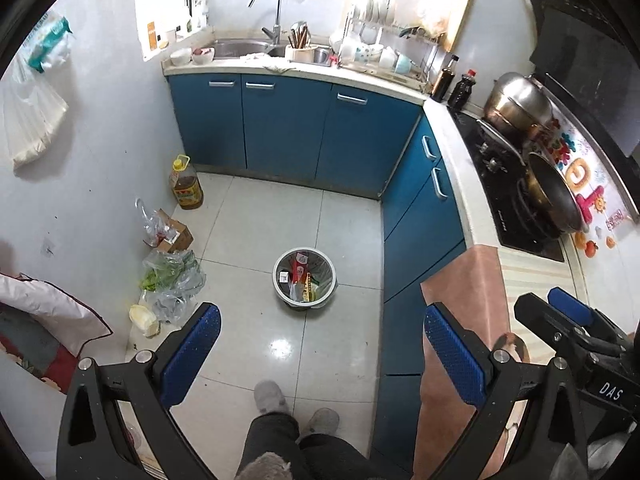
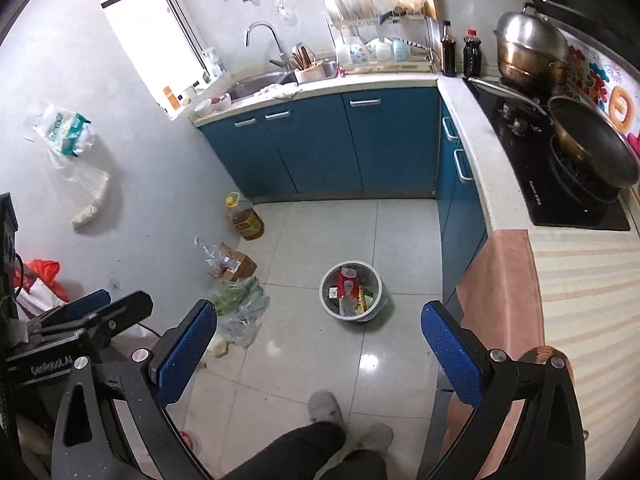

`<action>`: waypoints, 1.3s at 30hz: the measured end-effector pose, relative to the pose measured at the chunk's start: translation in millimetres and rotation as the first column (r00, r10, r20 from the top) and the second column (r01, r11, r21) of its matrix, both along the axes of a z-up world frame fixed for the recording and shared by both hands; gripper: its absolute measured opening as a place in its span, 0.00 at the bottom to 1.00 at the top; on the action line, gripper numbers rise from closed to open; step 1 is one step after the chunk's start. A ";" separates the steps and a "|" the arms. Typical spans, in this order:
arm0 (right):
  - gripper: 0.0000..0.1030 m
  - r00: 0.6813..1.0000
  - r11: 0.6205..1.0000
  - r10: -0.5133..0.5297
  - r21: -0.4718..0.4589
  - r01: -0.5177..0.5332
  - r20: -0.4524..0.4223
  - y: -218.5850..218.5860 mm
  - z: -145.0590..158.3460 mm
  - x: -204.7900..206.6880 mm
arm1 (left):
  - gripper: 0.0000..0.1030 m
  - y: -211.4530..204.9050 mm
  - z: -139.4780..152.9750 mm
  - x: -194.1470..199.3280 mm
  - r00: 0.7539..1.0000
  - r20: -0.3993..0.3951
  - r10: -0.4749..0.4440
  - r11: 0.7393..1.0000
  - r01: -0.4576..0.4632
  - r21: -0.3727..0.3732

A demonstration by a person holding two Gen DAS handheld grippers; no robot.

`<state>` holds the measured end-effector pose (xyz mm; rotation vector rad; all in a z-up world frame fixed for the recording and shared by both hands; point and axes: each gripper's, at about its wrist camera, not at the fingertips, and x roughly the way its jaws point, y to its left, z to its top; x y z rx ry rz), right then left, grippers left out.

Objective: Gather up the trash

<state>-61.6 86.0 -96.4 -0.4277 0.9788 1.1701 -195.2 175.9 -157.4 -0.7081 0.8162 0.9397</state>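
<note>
Jaws wide apart on both left gripper (image 1: 320, 344) and right gripper (image 2: 318, 340), nothing held, both high above the tiled floor (image 1: 280, 216). Blue cabinets (image 1: 288, 120) at twelve o'clock under the sink (image 1: 240, 48), more running toward three under the stove (image 1: 516, 184). Round trash bin (image 1: 304, 278) at centre floor, wrappers inside. Clear bags of greens (image 1: 172, 280) at nine o'clock by the wall, cardboard box (image 1: 176, 236) and oil bottle (image 1: 186, 184) toward ten. Grey slippers (image 1: 272, 396) at six.
</note>
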 end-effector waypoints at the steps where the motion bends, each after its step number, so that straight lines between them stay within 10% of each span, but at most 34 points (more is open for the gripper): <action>1: 1.00 1.000 1.000 0.004 0.005 -0.004 0.000 -6.1 6.3 -2.5 | 1.00 -2.4 4.1 0.1 1.000 0.001 0.002 1.000 -0.002 -0.002; 14: 1.00 1.000 0.999 -0.010 0.045 0.009 0.007 -30.6 49.4 -26.2 | 1.00 -20.1 33.9 -17.8 1.000 0.011 -0.005 0.998 0.004 0.065; 39: 1.00 0.999 1.000 -0.013 0.005 0.013 -0.033 -27.5 34.2 -37.7 | 1.00 -21.8 28.3 -34.6 1.000 0.023 -0.016 0.999 0.016 0.031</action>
